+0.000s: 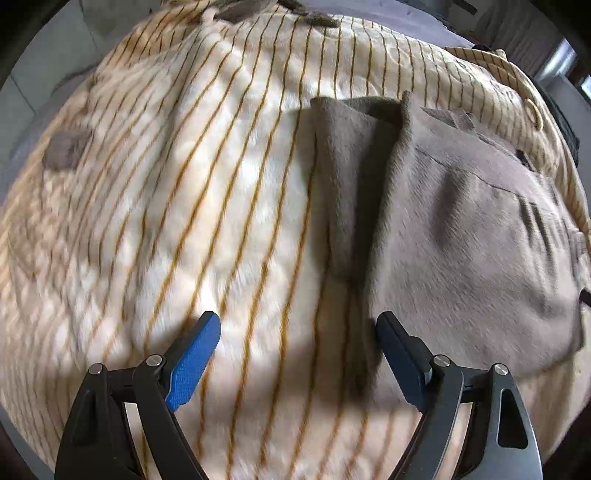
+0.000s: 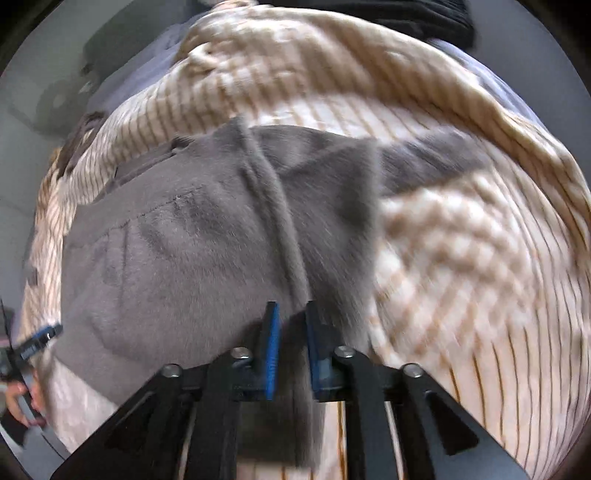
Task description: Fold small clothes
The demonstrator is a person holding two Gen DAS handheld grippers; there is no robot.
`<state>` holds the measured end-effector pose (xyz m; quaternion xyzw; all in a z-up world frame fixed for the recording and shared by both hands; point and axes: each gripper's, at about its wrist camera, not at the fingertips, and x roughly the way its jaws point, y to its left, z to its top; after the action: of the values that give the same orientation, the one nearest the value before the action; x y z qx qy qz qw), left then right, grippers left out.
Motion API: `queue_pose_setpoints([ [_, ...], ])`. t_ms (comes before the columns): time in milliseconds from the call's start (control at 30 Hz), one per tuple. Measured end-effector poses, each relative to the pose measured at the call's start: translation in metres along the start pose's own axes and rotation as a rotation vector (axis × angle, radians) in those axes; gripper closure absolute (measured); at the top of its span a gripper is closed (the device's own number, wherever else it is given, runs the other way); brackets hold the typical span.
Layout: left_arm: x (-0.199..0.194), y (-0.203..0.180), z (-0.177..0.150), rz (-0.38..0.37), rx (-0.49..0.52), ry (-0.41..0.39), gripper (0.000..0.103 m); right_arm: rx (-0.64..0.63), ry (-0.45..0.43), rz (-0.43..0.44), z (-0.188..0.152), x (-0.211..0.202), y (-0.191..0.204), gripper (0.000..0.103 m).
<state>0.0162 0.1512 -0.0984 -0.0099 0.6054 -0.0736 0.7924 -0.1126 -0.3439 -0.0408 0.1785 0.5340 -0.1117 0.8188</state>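
A small grey fleece garment (image 1: pixel 461 229) lies on a cream blanket with thin orange stripes (image 1: pixel 184 184). Part of it is folded over along a raised seam. My left gripper (image 1: pixel 297 325) is open and empty, just above the blanket at the garment's near left edge. In the right wrist view the garment (image 2: pixel 177 258) fills the left and middle. My right gripper (image 2: pixel 291 317) is shut on a ridge of the grey fabric, which runs up between its blue pads (image 2: pixel 272 339). The left gripper (image 2: pixel 37 341) shows at the far left edge there.
The striped blanket (image 2: pixel 461 277) covers nearly all of both views. A dark item (image 2: pixel 424 14) lies at its far edge. A grey floor (image 1: pixel 44 66) shows beyond the blanket's upper left edge. A person's hand (image 2: pixel 20 402) is at the lower left.
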Motion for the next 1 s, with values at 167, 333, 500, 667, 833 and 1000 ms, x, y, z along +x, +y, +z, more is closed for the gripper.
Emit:
queue_pose_setpoints([
  [167, 0.003, 0.017, -0.022, -0.229, -0.231, 0.115, 0.016, 0.297, 0.026, 0.245, -0.044, -0.029, -0.026, 0.043],
  [333, 0.01, 0.03, -0.032, -0.336, -0.407, 0.135, 0.016, 0.566, 0.065, 0.371, -0.083, -0.016, -0.036, 0.042],
  [500, 0.015, 0.028, -0.026, -0.383, -0.49, 0.105, 0.016, 0.816, 0.007, 0.457, -0.103, 0.008, -0.061, 0.042],
  [667, 0.016, 0.012, -0.013, -0.34, -0.351, 0.088, 0.093, 0.827, -0.006, 0.409, -0.09, 0.02, -0.064, 0.088],
  [833, -0.006, 0.0, -0.014, -0.306, -0.186, 0.029, 0.093, 0.48, 0.008, 0.214, -0.053, -0.008, -0.03, 0.09],
  [1000, 0.019, 0.0, -0.031, -0.268, -0.148, 0.065, 0.093, 0.334, 0.079, 0.095, -0.056, 0.013, -0.03, 0.09],
])
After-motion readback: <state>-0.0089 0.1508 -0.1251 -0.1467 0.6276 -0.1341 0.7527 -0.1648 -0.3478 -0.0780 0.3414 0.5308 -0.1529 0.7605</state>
